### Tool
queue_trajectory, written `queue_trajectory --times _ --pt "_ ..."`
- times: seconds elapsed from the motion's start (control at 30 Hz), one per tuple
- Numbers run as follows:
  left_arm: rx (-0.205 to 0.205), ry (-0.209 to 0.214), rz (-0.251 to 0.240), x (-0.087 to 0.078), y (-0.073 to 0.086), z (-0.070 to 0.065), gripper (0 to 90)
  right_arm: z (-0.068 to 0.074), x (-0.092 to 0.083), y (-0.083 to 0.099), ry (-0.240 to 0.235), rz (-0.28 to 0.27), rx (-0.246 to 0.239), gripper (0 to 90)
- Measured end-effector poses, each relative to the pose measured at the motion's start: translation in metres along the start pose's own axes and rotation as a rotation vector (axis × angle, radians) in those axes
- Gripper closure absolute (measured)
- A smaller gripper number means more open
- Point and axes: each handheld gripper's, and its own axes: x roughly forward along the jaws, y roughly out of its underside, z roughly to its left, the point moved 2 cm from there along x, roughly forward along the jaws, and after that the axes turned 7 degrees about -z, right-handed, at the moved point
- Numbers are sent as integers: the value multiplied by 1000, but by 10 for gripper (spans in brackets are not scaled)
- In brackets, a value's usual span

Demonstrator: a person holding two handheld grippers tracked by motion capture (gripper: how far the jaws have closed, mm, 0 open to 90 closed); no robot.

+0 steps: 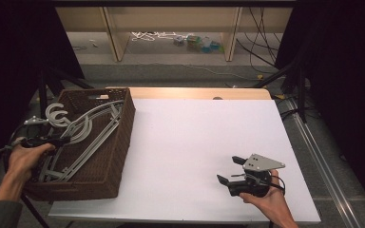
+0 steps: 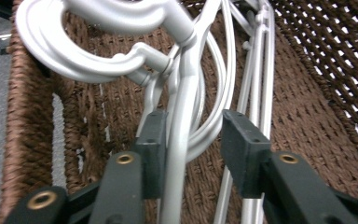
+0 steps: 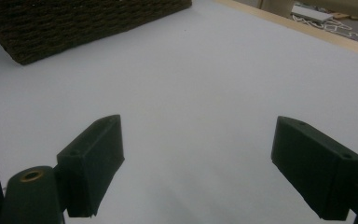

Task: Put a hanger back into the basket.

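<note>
Over at the brown wicker basket (image 1: pixel 116 142) on the worktop's (image 1: pixel 199 142) left edge, the left hand-held gripper (image 2: pixel 193 140) is down inside, its jaws parted around a silver hanger (image 2: pixel 182 121). The left pad lies just against the stem, the right pad stands clear of it, so the grip is released. The hanger lies in the basket among other silver hangers, hooks toward the far left corner. The right hand-held gripper (image 1: pixel 233 168) rests on the white worktop near the front, jaws wide apart, nothing between them.
</note>
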Motion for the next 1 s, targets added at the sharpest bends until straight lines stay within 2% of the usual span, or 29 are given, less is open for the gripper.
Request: queue_trajectory --times 0.03,0.1,0.13,0.17,0.2,0.23,0.3,0.33,0.5,0.63,0.7,0.8,1.0 --pt "0 0 0 0 0 0 592 0 0 0 0 0 0 177" --pt "-20 -33 -18 -3 -1 0 560 0 0 0 0 0 3 177" --pt "-31 -47 -32 -4 -2 1 487 0 0 0 1 -3 1 177" --pt "-35 -55 -44 -5 -3 1 487 0 0 0 1 -3 1 177" --pt "-56 -75 -75 -9 -5 -1 440 0 0 0 1 -1 -2 177" --pt "-56 -75 -75 -9 -5 -1 410 0 0 0 1 -1 -2 177" --pt "-75 -77 -108 -13 -7 -4 384 0 0 0 1 -1 0 177" --pt "-94 -85 -150 -16 -10 -11 377 0 0 0 0 -5 1 176" --pt "-86 -43 -235 -31 -15 -32 261 0 0 -1 9 -16 3 176" --pt "-68 -20 -311 -48 -21 -53 245 -1 0 -1 21 -34 4 175" --pt "-73 -9 -349 -54 -22 -64 213 -1 -1 -2 26 -43 8 175" --pt "-85 37 -399 -62 -24 -82 167 0 -2 -3 31 -52 4 174" --pt "-46 114 -456 -69 -25 -116 167 1 -3 -5 36 -75 10 174"
